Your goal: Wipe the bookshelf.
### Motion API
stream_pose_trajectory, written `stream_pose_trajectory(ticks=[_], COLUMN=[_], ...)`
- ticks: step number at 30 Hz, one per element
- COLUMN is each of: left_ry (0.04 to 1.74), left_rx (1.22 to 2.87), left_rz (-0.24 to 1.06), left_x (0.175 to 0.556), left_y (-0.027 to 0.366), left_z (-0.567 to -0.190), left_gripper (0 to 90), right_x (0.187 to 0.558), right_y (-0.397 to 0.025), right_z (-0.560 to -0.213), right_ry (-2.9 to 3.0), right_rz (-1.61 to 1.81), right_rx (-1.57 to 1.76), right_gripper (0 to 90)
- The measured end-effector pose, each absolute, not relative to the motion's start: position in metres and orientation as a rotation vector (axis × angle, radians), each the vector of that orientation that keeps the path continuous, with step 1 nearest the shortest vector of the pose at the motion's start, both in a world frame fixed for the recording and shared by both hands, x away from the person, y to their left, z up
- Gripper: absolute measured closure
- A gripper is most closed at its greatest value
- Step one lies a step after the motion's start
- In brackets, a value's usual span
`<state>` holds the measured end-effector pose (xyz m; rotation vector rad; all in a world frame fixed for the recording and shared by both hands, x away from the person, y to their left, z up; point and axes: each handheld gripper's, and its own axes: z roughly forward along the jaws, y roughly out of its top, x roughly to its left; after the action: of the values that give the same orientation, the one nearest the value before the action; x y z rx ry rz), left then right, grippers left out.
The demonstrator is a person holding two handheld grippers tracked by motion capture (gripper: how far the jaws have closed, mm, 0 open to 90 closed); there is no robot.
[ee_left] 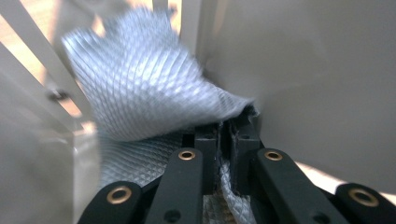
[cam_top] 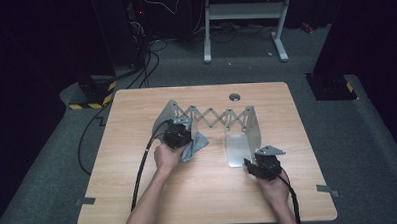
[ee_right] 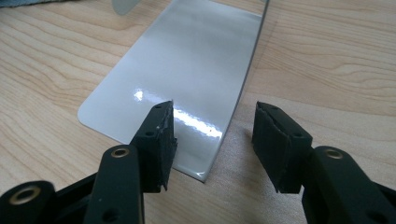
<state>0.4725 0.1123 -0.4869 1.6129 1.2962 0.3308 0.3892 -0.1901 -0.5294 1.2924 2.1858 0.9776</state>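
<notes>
While the left gripper (ee_left: 229, 135) pinches a grey waffle-weave cloth (ee_left: 140, 93) between its clenched jaws, it presses that cloth against the left end plate of a grey metal expanding rack (cam_top: 211, 116) at the far middle of the light wooden table (cam_top: 204, 202). The right gripper (ee_right: 212, 135), jaws spread and holding nothing, hovers over the rack's near right base plate (ee_right: 187, 70). Wiping well probably means steady strokes with the cloth flat, and the right gripper bracing that base so the rack cannot slide.
</notes>
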Motion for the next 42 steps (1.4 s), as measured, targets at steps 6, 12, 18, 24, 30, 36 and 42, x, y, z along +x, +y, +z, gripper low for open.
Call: stream_pose_trajectory(ticks=[6, 12, 18, 24, 30, 36, 42], left_ry=[1.217, 1.155, 1.109, 1.103, 1.1, 1.103, 1.126], left_rx=[1.573, 1.53, 1.527, 1.53, 1.542, 1.552, 1.541], left_rz=[0.369, 0.392, 0.422, 0.41, 0.413, 0.41, 0.365], left_x=[0.459, 0.448, 0.436, 0.43, 0.421, 0.414, 0.414], left_y=[0.115, 0.118, 0.118, 0.118, 0.116, 0.115, 0.117], left_z=[-0.454, -0.426, -0.411, -0.417, -0.426, -0.436, -0.447], left_gripper=[84.4, 84.4, 84.3, 84.2, 84.2, 84.2, 84.1], right_x=[0.389, 0.389, 0.389, 0.389, 0.389, 0.389, 0.389], right_y=[-0.19, -0.19, -0.19, -0.19, -0.19, -0.19, -0.19], right_z=[-0.529, -0.529, -0.529, -0.529, -0.529, -0.529, -0.529], right_ry=[2.186, 2.186, 2.186, 2.186, 2.186, 2.186, 2.185], right_rz=[0.978, 0.978, 0.978, 0.978, 0.978, 0.978, 0.977], right_rx=[1.292, 1.292, 1.292, 1.292, 1.292, 1.292, 1.292], right_gripper=[49.3, 49.2, 49.2, 49.3, 49.3, 49.2, 49.2])
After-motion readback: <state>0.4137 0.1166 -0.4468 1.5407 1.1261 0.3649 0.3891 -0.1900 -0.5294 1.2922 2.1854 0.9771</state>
